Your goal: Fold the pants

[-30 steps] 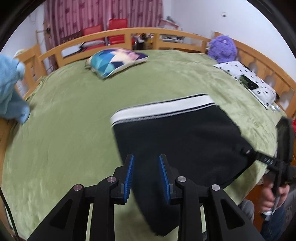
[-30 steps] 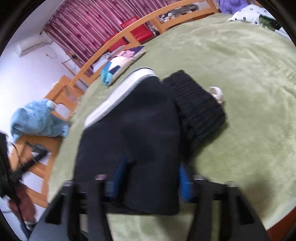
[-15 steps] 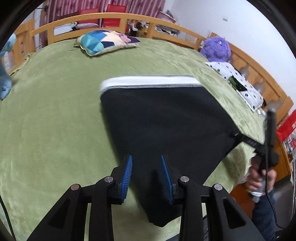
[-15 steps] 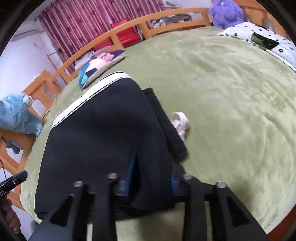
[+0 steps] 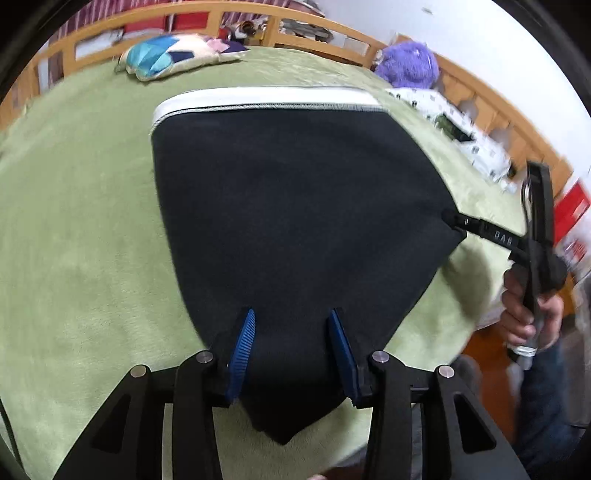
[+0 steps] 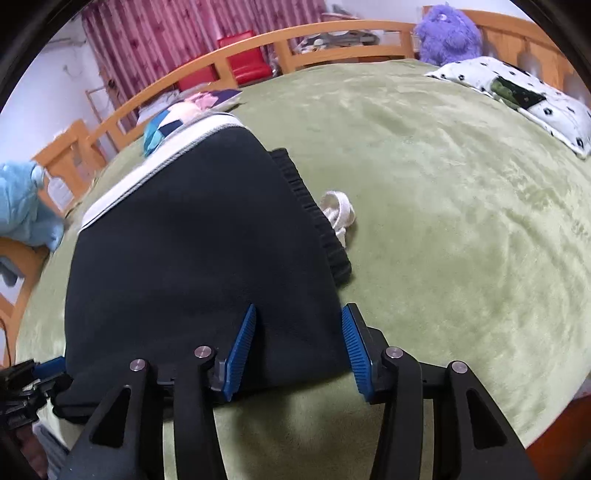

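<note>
Both my left tool (image 5: pixel 291 341) and right tool (image 6: pixel 297 343) sit unclenched over the black fleece pants (image 5: pixel 295 206) on the green bed blanket (image 5: pixel 81 258); pinch near-edge corners evenly before folding toward their white waistband (image 5: pixel 266 98).

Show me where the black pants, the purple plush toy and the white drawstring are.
black pants (image 5: pixel 295 206), left wrist view, middle of the dark fabric
purple plush toy (image 6: pixel 448 31), right wrist view, its body
white drawstring (image 6: pixel 338 212), right wrist view, the looped cord

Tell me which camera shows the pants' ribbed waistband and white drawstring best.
The right wrist view: the ribbed waistband pokes out from under the folded pants, with the white drawstring beside it on the green blanket. In the left wrist view, the folded pants hide both.
</note>
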